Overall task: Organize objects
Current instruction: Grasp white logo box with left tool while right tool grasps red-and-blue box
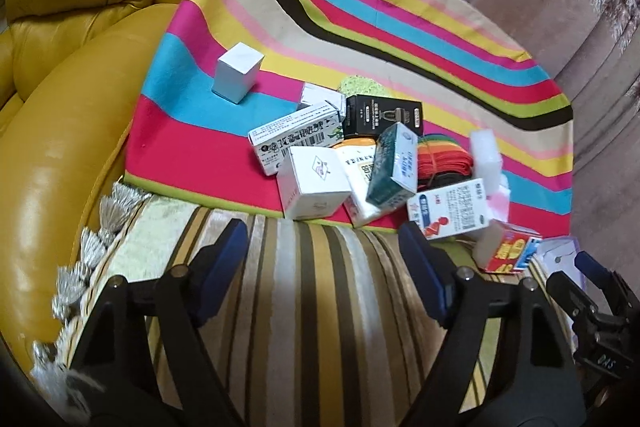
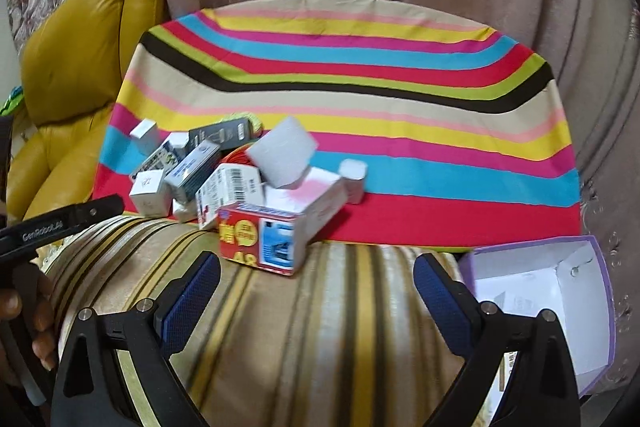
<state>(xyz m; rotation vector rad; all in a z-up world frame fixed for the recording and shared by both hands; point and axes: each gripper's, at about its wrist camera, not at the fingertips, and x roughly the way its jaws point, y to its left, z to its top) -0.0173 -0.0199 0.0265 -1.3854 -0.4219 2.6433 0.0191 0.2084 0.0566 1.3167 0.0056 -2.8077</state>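
Yellow leather armchair at far left. Left gripper, jaws apart and empty, above a striped cushion. Beyond it, a lone white box, then the heap of boxes on the striped cloth. Right gripper, jaws apart, empty; open purple box rightmost.

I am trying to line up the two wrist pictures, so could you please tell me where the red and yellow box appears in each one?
Left wrist: the red and yellow box lies at the lower right, beyond the right finger.
Right wrist: the same box lies left of centre, at the pile's front edge.
Shared landmark: the striped cloth under the pile.
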